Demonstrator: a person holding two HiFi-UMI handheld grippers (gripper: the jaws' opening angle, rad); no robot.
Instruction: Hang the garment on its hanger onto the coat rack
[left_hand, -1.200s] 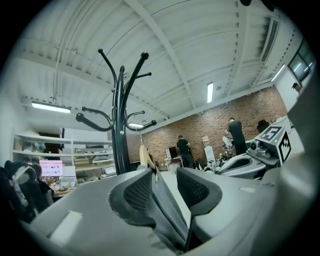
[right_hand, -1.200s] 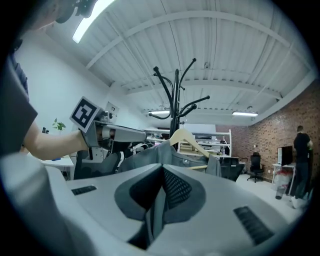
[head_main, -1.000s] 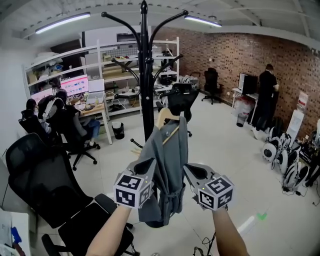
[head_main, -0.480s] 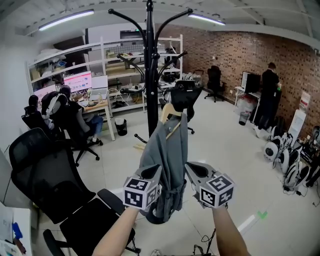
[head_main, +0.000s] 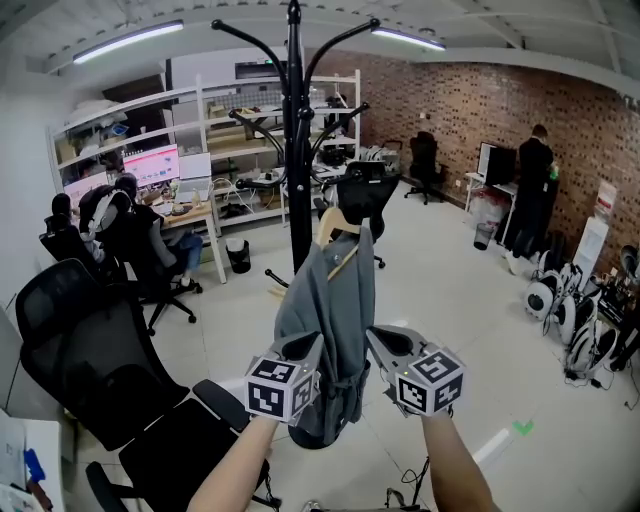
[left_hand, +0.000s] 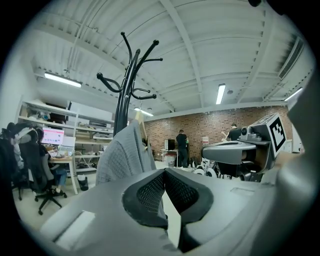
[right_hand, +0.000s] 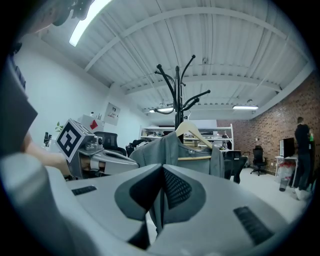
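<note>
Head view: coat rack (head_main: 293, 150) at 12 o'clock, garment (head_main: 330, 300) dead centre in front of its pole, draped on a wooden hanger (head_main: 338, 222). Hanger top sits right against the pole; can't see the hook's seat, but the garment hangs upright by itself, so probably already on a lower arm of the rack. Left gripper (head_main: 312, 345) at 7 o'clock of the garment, jaws together, nothing visible between them in its own view, grey cloth just off at 10 o'clock. Right gripper (head_main: 376, 338) at 5 o'clock of the garment, jaws clamped on a strip of the grey fabric, which hangs down between the pads. Step in hand looks like settling and letting go. To do it well: don't drag the pinched hem toward 6 o'clock, since that could tip the hanger or pull it off the arm. Ease the cloth slack first, open the right jaws fully, then back out straight. Keep the left tool clear of the fabric folds. Check that the hanger sits level, shoulders even, before leaving. Office chair (head_main: 90, 360) at 8 o'clock, well apart.
</note>
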